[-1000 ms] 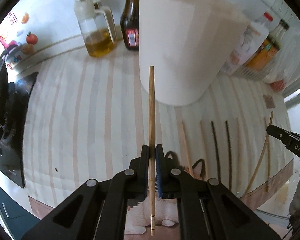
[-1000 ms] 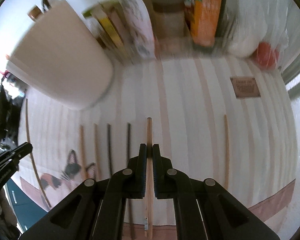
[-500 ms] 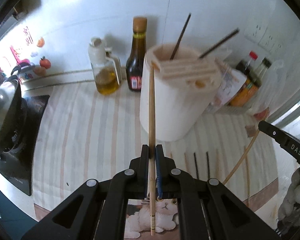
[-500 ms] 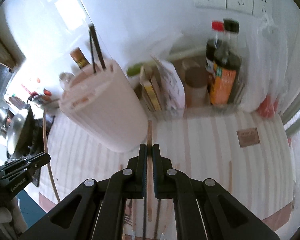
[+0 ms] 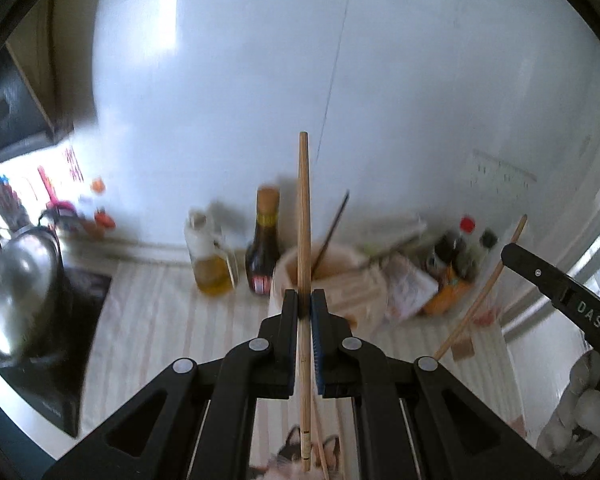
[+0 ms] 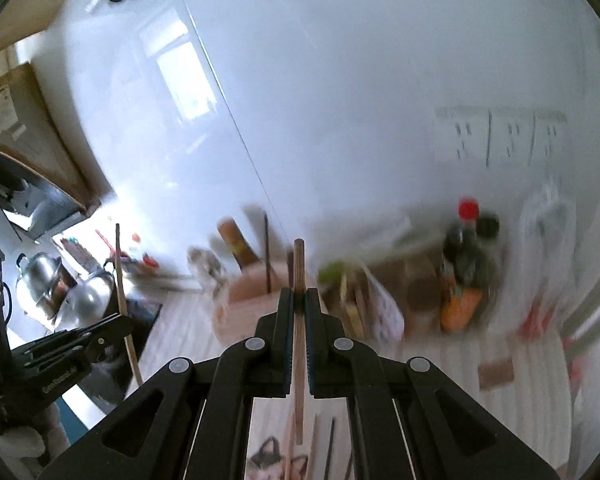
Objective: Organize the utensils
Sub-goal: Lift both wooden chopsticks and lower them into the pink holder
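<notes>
Two chopsticks, one per gripper: my left gripper (image 5: 305,306) is clamped on a light chopstick (image 5: 304,208), my right gripper (image 6: 299,304) on a browner chopstick (image 6: 298,264). Utensil holder (image 5: 340,280) sits just past both sets of fingertips.

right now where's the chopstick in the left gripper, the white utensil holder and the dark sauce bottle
chopstick (image 5: 303,216), left wrist view, on its shaft above the left gripper (image 5: 305,300)
white utensil holder (image 5: 350,300), left wrist view, on its slotted top
dark sauce bottle (image 5: 263,258), left wrist view, on its body
</notes>
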A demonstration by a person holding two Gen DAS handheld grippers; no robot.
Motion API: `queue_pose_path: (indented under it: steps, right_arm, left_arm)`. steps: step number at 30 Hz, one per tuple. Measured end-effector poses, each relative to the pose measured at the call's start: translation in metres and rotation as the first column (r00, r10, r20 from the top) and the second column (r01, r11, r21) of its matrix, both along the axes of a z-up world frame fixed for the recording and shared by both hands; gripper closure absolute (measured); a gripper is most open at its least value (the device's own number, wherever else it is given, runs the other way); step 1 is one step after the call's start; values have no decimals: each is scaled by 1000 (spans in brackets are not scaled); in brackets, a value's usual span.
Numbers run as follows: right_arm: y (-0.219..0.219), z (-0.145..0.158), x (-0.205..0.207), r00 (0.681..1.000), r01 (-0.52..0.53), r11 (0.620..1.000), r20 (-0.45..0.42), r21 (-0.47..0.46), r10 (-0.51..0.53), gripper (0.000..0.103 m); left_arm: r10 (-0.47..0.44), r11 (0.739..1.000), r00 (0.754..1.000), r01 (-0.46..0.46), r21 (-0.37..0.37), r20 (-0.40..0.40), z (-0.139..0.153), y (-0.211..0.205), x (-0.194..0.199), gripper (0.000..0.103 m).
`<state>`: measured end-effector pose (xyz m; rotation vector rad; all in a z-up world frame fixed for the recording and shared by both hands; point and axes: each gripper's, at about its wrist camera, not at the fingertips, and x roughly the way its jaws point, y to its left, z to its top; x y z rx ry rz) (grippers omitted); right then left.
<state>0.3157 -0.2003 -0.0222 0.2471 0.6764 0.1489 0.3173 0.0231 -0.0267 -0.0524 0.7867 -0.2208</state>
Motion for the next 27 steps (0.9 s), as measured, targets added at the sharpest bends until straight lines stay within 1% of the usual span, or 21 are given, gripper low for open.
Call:
queue_pose_path:
  steps: [2, 4, 7, 11, 14, 18, 23, 27]
  right_arm:
    - [5, 18, 8, 999, 3, 1000, 36, -13, -2, 98]
    - [10, 33, 18, 998, 3, 1000, 60, -22, -2, 98]
    - [17, 50, 31, 996, 7, 999, 88, -32, -4, 98]
    - [26, 61, 51, 995, 6, 1000, 99, -25, -4, 98]
    - [33, 62, 68, 994, 10, 999, 107, -36, -6, 98]
    - [42, 55, 89, 995, 8, 999, 99, -47, -3, 98]
    - [44, 39, 113, 997, 19, 1000, 82, -18, -17, 98]
    - [46, 30, 128, 996, 30, 1000, 81, -4, -29, 98]
  left_arm:
    - [11, 1000, 999, -12, 20, 36, 10, -4, 8, 99]
    - [16, 1000, 998, -17, 25, 54, 16, -6, 15, 99]
    - [32, 999, 996, -35, 40, 77, 22, -9, 29, 99]
    - [64, 997, 993, -68, 43, 95, 24, -9, 49, 99]
    - [75, 996, 992, -79, 39, 97, 24, -10, 61, 99]
    - [75, 996, 993, -79, 42, 88, 19, -13, 78, 99]
    - [67, 998, 997, -68, 19, 43, 6, -14, 103, 99]
    - [70, 997, 997, -70, 10, 26, -2, -16, 120, 99]
